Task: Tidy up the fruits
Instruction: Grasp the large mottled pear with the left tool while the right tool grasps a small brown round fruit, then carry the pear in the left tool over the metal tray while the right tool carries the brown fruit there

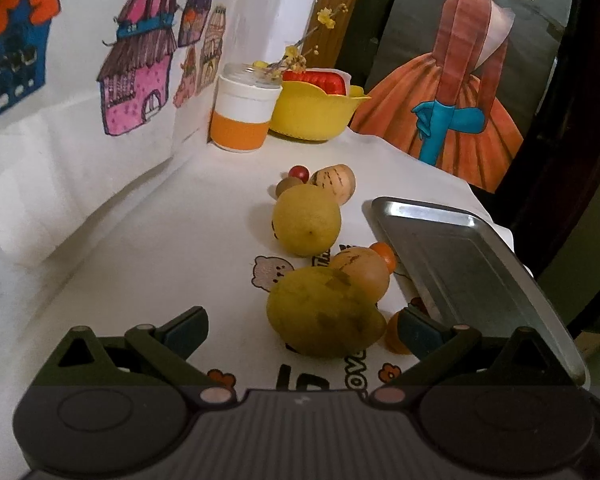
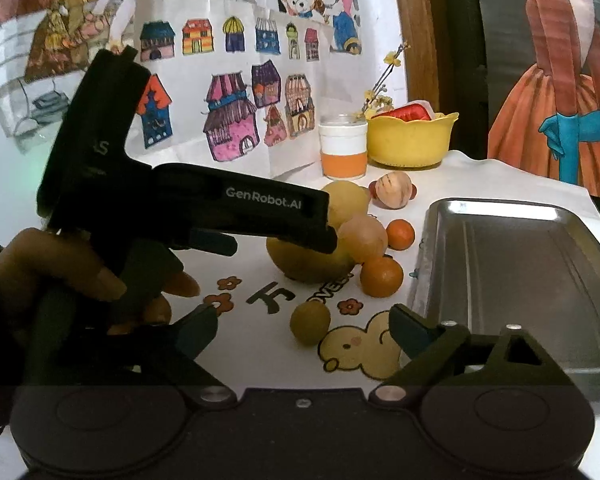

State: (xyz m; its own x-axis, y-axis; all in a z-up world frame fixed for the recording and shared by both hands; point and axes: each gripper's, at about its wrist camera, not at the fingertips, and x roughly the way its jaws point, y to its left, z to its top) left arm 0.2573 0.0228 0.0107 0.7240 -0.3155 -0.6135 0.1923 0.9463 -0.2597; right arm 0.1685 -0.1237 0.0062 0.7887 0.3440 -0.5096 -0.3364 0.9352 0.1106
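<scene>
On the white cloth (image 1: 140, 280), a green pear (image 1: 324, 316) lies between the left gripper's (image 1: 304, 328) wide-apart jaws.

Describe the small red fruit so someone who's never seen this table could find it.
Start at the metal tray and follow the line of fruit towards the yellow bowl. At the far end, beside the striped pale fruit, sits the cherry-sized fruit, the only red one.
</scene>
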